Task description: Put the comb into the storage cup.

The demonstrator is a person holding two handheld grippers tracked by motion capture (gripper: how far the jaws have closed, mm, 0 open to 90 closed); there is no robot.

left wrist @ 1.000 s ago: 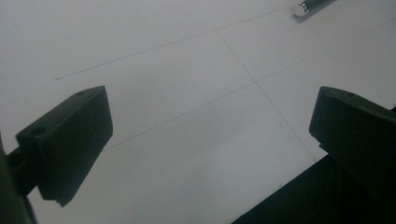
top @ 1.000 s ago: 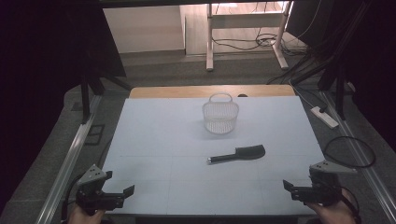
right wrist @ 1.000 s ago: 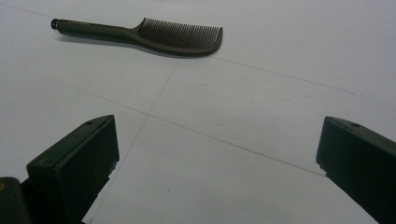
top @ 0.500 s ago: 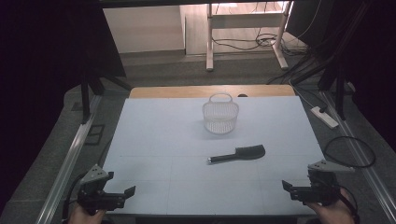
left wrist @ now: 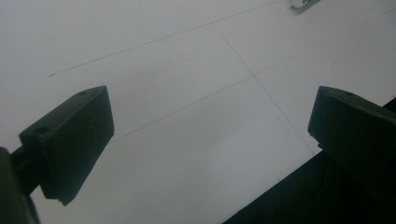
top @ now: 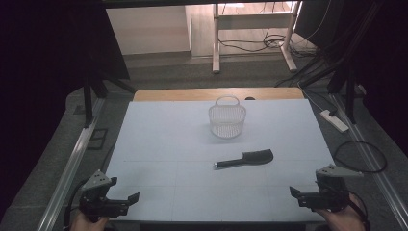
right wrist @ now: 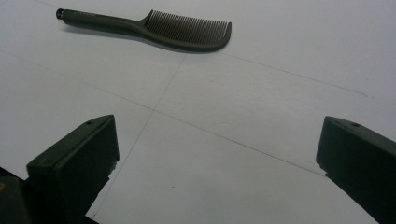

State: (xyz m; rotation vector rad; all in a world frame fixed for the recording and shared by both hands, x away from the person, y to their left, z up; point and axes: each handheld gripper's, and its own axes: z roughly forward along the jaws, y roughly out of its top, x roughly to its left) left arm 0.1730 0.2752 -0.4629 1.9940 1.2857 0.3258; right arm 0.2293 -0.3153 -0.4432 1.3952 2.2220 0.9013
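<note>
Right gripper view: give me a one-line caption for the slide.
Open right tongs poised over the white table, a dark comb lying flat beyond them, untouched.

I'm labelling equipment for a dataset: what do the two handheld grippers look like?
Both are black, blocky tools. The left gripper and the right gripper each carry a grey three-cornered plate on top. In the gripper views their jaws are thick, dark, flat-faced blocks with small round holes near the top edge. A black cable loops from the right gripper. The person's hands grip them from below; no sleeves are visible.
</note>
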